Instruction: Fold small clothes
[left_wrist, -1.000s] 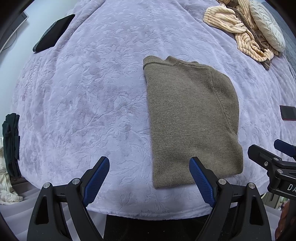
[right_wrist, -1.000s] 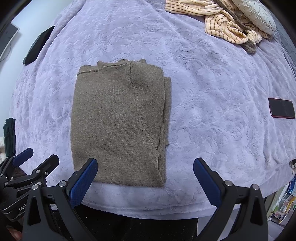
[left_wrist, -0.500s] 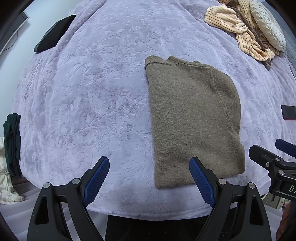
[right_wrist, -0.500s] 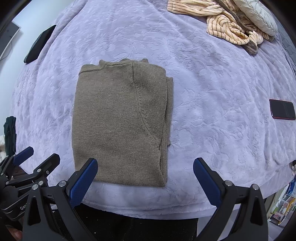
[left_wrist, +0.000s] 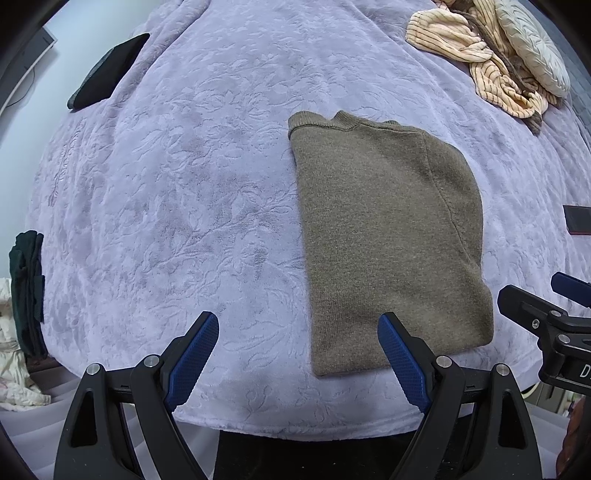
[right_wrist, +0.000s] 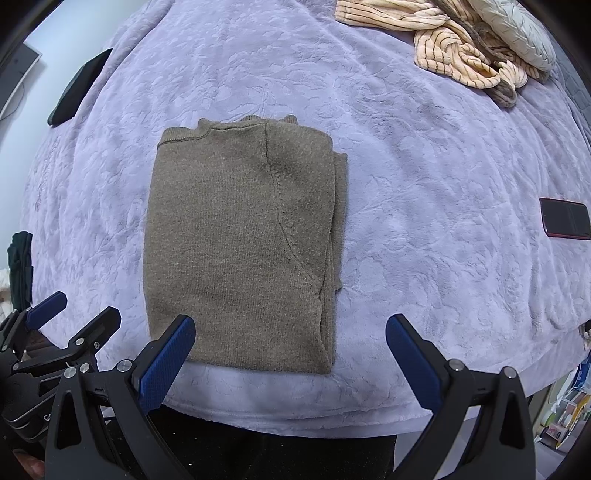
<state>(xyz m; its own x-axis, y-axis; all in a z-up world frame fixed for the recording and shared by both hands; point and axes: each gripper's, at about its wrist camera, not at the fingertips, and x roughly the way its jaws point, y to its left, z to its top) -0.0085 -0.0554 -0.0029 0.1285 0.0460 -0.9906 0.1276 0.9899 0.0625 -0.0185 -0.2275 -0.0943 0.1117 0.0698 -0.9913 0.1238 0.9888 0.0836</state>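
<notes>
We hold the left gripper (left_wrist: 297, 363) and right gripper (right_wrist: 290, 363) wide and empty above the near hem of the olive sweater (right_wrist: 240, 243), folded lengthwise on the lavender bedspread (right_wrist: 424, 166), presumably for the crosswise fold.

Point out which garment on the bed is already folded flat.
The olive-brown sweater, lying as a neat rectangle near the bed's front edge. The striped cream garment at the far corner is crumpled in a heap.
</notes>
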